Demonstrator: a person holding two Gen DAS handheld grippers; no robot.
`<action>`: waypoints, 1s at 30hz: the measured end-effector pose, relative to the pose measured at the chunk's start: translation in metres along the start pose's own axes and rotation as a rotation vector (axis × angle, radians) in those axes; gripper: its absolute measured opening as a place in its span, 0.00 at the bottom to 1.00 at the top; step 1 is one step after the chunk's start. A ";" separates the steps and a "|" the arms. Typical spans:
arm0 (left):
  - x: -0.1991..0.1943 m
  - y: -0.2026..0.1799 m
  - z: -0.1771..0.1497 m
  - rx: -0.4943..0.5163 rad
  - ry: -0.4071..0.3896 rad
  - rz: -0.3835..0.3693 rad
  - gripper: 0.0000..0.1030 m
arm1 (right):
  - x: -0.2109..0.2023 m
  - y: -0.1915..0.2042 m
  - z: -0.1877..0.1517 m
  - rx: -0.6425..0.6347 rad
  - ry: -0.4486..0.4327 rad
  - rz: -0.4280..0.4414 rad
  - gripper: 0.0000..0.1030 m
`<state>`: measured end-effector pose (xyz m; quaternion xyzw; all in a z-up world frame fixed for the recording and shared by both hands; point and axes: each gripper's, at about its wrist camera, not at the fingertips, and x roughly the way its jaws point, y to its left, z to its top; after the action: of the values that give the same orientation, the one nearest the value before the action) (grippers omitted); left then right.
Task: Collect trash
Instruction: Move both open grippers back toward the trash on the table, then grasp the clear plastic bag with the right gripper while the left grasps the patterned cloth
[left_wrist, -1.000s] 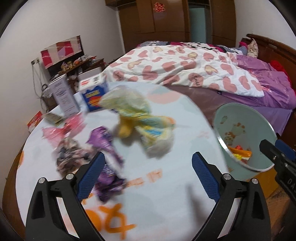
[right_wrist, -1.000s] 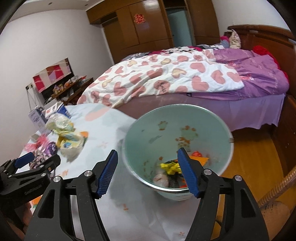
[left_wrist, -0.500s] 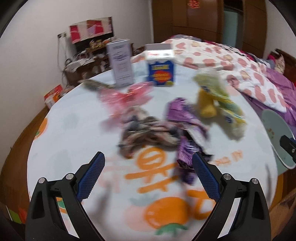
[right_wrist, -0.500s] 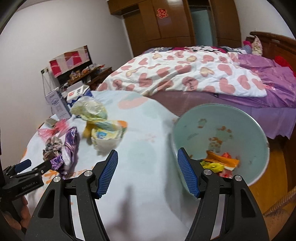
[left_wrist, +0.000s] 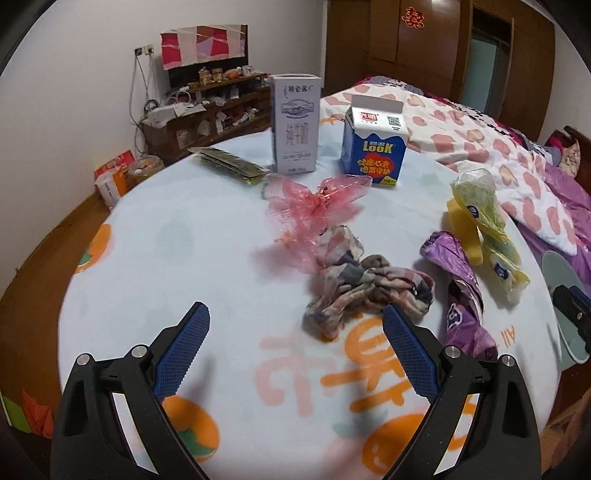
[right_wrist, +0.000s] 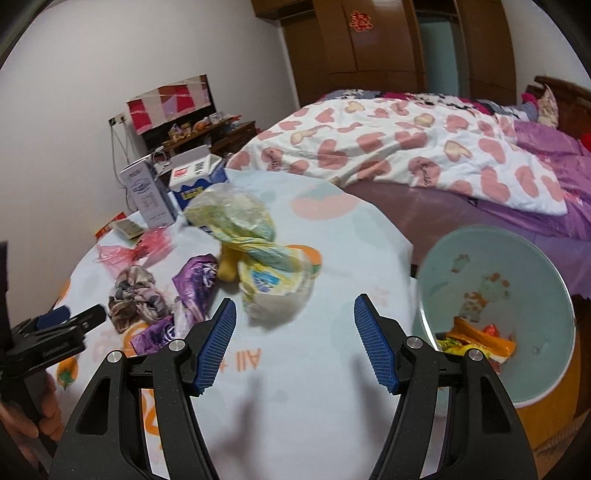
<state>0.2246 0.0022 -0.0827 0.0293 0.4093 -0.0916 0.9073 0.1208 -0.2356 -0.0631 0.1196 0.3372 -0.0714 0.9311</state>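
Your left gripper (left_wrist: 295, 332) hangs over the near tablecloth (left_wrist: 184, 258), jaws apart, nothing between them. Your right gripper (right_wrist: 295, 332) hangs likewise, jaws apart and empty, over bare cloth between the trash and the bin (right_wrist: 535, 376). Nearest your left gripper: a crumpled rag (left_wrist: 364, 286), just beyond its right finger. To the rag's right, touching it: a purple wrapper (left_wrist: 460, 291). Next right: a yellow bag (left_wrist: 487, 236), twisted, lying close to the purple wrapper. Behind the rag, touching it: a pink film (left_wrist: 314, 206). Farther back: a flat sachet (left_wrist: 229, 166), a tall grey carton (left_wrist: 295, 123) and a blue carton (left_wrist: 375, 142), both upright, apart. The bin stands off the table's right edge, holding orange and yellow wrappers (right_wrist: 476, 341). Beyond the table: a bed (right_wrist: 406, 147) with a heart-patterned quilt, then a wardrobe (right_wrist: 388, 40).
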 end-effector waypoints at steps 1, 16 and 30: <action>0.003 -0.001 0.002 -0.001 0.005 -0.006 0.90 | 0.002 0.003 0.001 -0.014 -0.003 -0.003 0.64; 0.042 -0.016 0.014 -0.037 0.077 -0.039 0.81 | 0.088 0.004 0.037 -0.117 0.150 0.078 0.65; 0.025 -0.019 0.009 -0.068 0.042 -0.136 0.26 | 0.048 0.021 0.016 -0.116 0.117 0.150 0.19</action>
<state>0.2438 -0.0210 -0.0950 -0.0274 0.4321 -0.1384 0.8907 0.1716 -0.2226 -0.0787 0.0941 0.3845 0.0252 0.9180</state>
